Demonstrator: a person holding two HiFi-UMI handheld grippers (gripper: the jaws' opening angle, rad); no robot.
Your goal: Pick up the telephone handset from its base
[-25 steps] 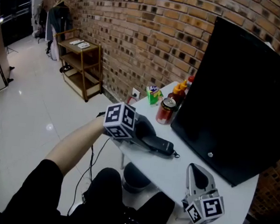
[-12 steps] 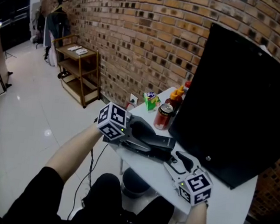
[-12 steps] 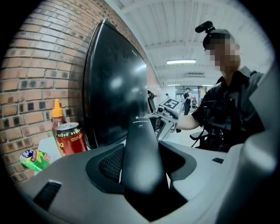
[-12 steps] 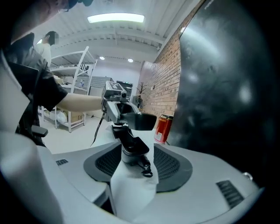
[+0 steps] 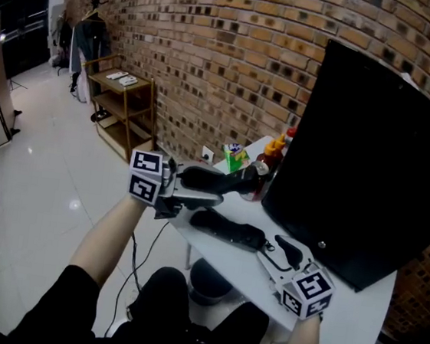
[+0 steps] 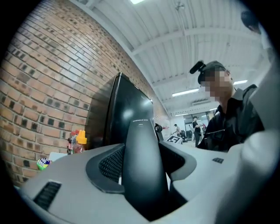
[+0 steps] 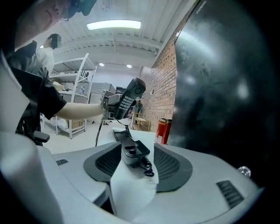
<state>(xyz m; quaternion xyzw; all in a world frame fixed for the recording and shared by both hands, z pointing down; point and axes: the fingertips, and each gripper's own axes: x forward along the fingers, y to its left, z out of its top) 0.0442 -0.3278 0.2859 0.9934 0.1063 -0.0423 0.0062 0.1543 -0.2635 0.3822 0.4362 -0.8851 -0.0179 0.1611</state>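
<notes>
Left gripper [image 5: 203,194] is clamped on the handset [image 5: 225,181], holding it roughly level in the air, above the base [image 5: 228,229] and clear of it. In the left gripper view the handset's dark body fills the gap between both pads. Right gripper [image 5: 277,254] is released, its jaws spread wide on either side of the near end of the base, which lies flat on the white desk [image 5: 254,270]. A large black monitor [image 5: 370,162] stands just behind the base. A red can [image 7: 164,130] and sauce bottles [image 5: 277,145] sit at the desk's far end by the brick wall.
</notes>
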